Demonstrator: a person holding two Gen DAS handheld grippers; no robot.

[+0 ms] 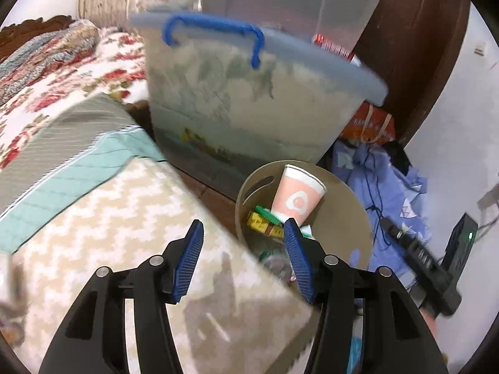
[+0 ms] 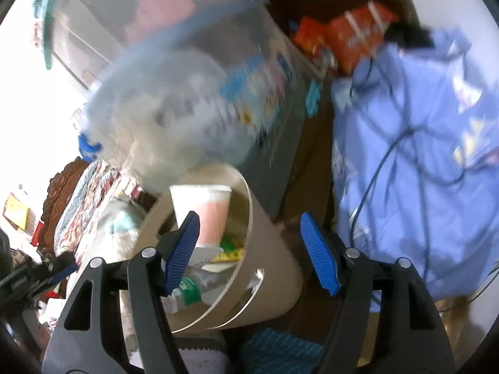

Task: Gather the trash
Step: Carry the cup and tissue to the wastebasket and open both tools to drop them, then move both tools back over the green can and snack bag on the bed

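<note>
Sitting in one bin (image 1: 349, 199): one cup (image 1: 296, 196)

Bedroom corner: bed (image 1: 103, 187) with floral quilt (image 1: 62, 78) and chevron-patterned cover (image 1: 131, 218); translucent storage tub (image 1: 249, 99) with blue handle (image 1: 215, 35) beside it; dark wooden panel (image 1: 414, 46); white wall (image 1: 461, 109); crumpled blue cloth (image 2: 421, 155) on the floor. Bright daylight entered at left.

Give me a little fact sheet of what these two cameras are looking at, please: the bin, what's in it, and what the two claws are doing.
Bin: round beige wastebasket on the floor, beside the bed
In the bin: pink-and-white paper cup, yellow-and-green packaging, plastic bottle with green label
Behind the bin: clear storage tub with blue handle
Left gripper: open, nothing between the jaws
Right gripper: open, empty, above the bin
</note>
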